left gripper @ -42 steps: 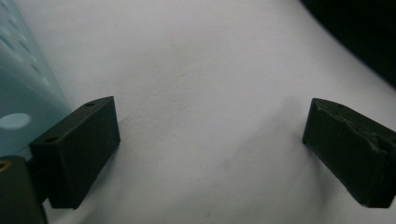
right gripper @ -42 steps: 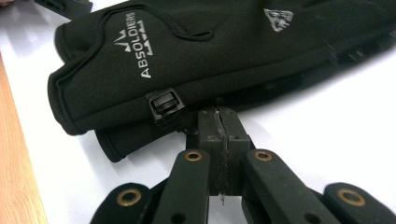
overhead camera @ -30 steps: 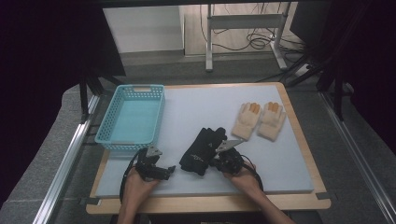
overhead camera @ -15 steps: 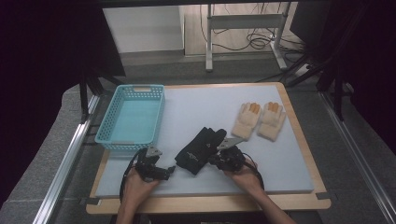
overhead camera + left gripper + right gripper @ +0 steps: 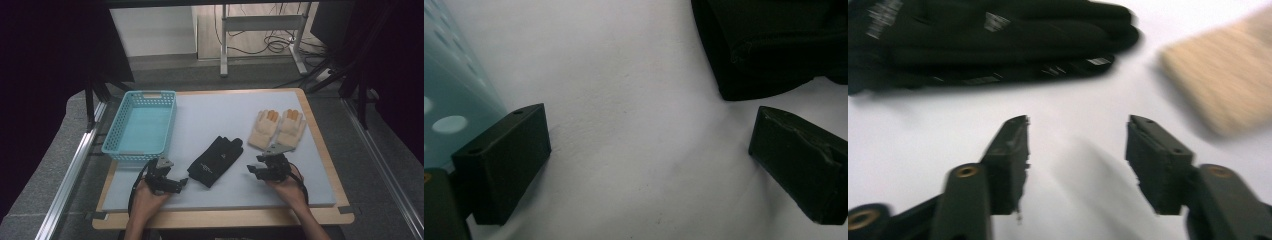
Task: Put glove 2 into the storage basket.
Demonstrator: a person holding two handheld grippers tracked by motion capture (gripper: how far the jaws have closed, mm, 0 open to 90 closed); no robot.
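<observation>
In the high view, the black glove (image 5: 216, 161) lies flat on the pale mat (image 5: 220, 117), between the two grippers and near the table's front edge. Its long axis runs on a slant: the cuff points toward 7 o'clock and the fingertips toward 1 o'clock. The left gripper (image 5: 175, 182) sits just beside the cuff end, with the glove at about 2 o'clock from it. The right gripper (image 5: 254, 170) lies a little farther off, with the glove at roughly 10 o'clock from it. So the left hand looks the nearer one for a grab at the cuff. The blue basket (image 5: 141, 125) stands at 12 o'clock from the left gripper, and the tan gloves (image 5: 278, 128) lie at 12 o'clock from the right one.

In the left gripper view, the jaws stand wide apart with bare mat between them. The glove's edge lies at 1 o'clock, just beyond the right-hand jaw, and the basket wall shows at 9 o'clock.

In the right gripper view, which is blurred, the jaws are spread and hold nothing. The black glove stretches crosswise from 10 to 12 o'clock, and a tan glove lies at 2 o'clock.
</observation>
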